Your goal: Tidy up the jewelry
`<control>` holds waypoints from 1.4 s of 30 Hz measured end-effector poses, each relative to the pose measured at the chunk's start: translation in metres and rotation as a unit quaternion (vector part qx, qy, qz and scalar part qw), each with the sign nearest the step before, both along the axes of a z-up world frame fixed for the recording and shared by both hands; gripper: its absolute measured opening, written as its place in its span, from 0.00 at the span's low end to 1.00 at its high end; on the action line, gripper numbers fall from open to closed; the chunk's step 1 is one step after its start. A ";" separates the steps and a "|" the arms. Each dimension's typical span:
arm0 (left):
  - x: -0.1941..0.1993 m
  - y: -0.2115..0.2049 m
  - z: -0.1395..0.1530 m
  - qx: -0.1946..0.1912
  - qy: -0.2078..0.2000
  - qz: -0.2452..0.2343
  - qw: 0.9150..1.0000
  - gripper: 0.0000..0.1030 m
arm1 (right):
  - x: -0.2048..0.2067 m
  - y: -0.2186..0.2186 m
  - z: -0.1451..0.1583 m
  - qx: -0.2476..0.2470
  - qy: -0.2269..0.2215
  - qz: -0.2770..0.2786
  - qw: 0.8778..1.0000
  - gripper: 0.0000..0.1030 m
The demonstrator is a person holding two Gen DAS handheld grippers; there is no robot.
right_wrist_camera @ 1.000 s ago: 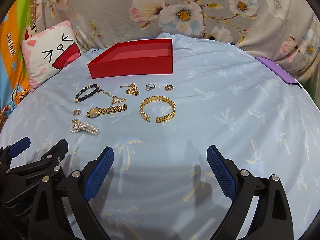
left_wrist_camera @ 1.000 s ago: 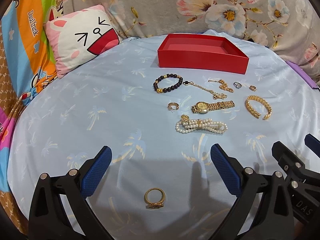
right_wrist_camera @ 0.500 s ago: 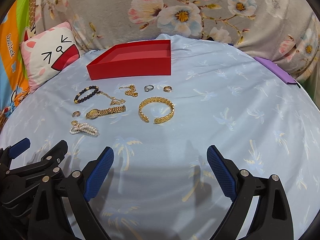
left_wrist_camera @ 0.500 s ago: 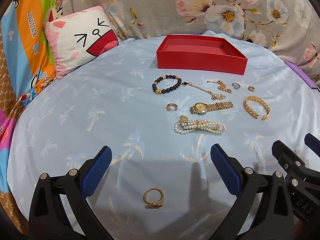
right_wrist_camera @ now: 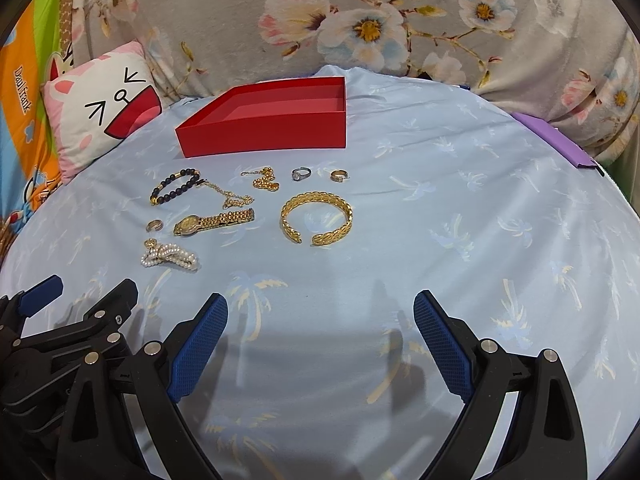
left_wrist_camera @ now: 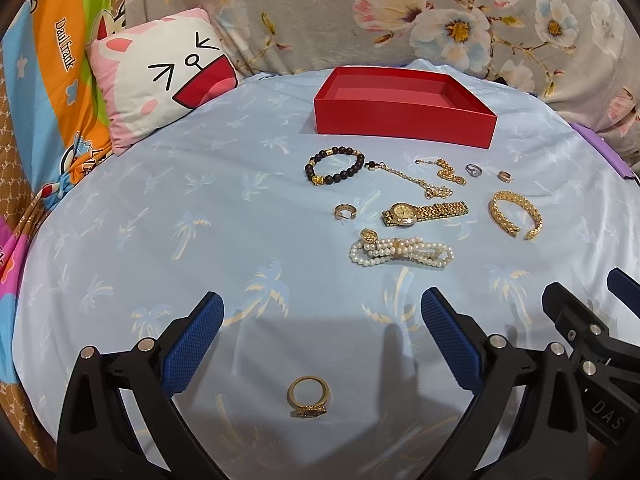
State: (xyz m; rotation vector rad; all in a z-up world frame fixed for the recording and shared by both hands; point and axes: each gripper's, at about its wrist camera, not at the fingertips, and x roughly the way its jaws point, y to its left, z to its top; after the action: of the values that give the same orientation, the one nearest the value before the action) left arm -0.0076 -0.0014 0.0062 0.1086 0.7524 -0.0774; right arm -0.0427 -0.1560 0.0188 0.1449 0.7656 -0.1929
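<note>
A home, most likely a bedroom. Shown by a bed [left_wrist_camera: 160, 240] spread with a pale blue sheet [right_wrist_camera: 460, 208] printed with palm trees, a grey floral blanket [left_wrist_camera: 440, 20] heaped along the far edge, a cartoon-face cushion [left_wrist_camera: 160, 76] propped at the left, and a bright striped children's cloth [left_wrist_camera: 44, 80] with cartoon figures beside it. Soft bedding everywhere, no hard furniture in view. Personal jewellery laid out on the sheet before an open red box [left_wrist_camera: 404, 120].

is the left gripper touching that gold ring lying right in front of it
Apart. The left wrist view shows the gold ring lying on bare sheet between the open left gripper fingers, clear of both pads.
</note>
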 end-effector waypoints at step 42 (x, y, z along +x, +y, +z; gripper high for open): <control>0.024 0.037 0.018 -0.086 0.018 -0.029 0.996 0.94 | 0.044 -0.021 0.009 0.047 0.020 0.015 0.999 0.88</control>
State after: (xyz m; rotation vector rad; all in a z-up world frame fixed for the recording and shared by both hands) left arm 0.0161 0.0358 0.0246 -0.0340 0.7762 -0.2000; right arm 0.0011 -0.1766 0.0275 0.2182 0.8175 -0.1320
